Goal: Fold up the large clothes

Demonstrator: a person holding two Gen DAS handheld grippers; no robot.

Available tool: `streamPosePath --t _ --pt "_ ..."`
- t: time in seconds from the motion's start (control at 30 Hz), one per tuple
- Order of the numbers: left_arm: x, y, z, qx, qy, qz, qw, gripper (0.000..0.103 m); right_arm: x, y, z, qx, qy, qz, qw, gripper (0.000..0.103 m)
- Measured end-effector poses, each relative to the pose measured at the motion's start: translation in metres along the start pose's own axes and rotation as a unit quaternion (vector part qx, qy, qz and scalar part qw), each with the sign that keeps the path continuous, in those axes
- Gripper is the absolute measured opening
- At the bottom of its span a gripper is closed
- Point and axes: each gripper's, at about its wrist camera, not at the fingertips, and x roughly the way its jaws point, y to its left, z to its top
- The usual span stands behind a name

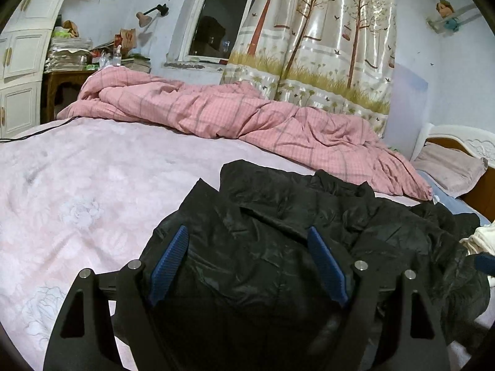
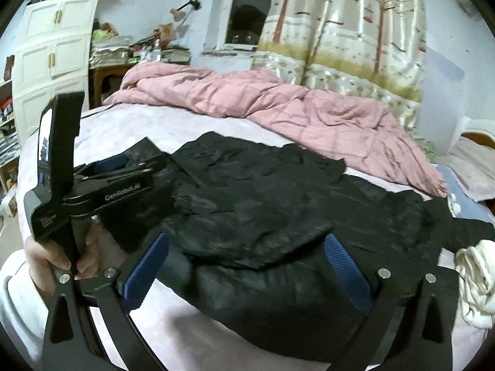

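— Left wrist view? Left gripper spread wide over black jacket, crumpled on pink bedsheet.
— Right wrist view? Right gripper likewise gaping, jacket's near edge between blue pads. Pink plaid duvet bunched behind; white cloth at right.

I see a big black shiny crinkly jacket on a soft pale pink flowery bedsheet; ribbed blue gripper pads look rubbery.
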Motion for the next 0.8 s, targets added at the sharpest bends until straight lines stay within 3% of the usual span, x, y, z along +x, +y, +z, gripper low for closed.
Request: streamPosePath --t 0.1,0.2,0.27,0.33,0.37,0.43,0.7,0.8 --pt "-0.002 0.001 0.001 -0.001 0.0 -0.001 1.0 0.078 0.018 0.005 0.002 -0.015 0.016 0.002 1.0 0.1" --pt "-0.003 0.001 0.0 -0.004 -0.004 -0.002 1.0 0.078 0.035 0.007 -0.001 -0.027 0.035 -0.009 0.999 0.093" --pt "-0.001 0.001 -0.001 -0.005 -0.002 -0.001 1.0 0.078 0.045 0.002 -0.004 -0.026 0.044 -0.032 0.998 0.082" --pt "-0.005 0.002 -0.004 -0.003 -0.003 0.0 1.0 0.078 0.047 -0.007 -0.005 -0.017 0.03 -0.07 0.997 0.064" --pt "-0.005 0.002 -0.003 -0.003 -0.004 0.0 1.0 0.078 0.047 -0.015 -0.006 -0.01 0.018 -0.104 0.994 0.057" --pt "-0.004 0.001 -0.004 0.0 -0.005 0.001 1.0 0.078 0.045 -0.033 -0.006 0.007 0.01 -0.141 0.99 0.029" --pt "-0.003 0.0 -0.006 0.005 -0.003 0.002 1.0 0.078 0.054 -0.151 -0.001 0.092 0.056 -0.241 0.965 0.026" --pt "-0.004 0.0 -0.007 0.009 -0.003 0.003 1.0 0.078 0.058 -0.184 -0.006 0.112 0.075 -0.255 0.957 0.026"
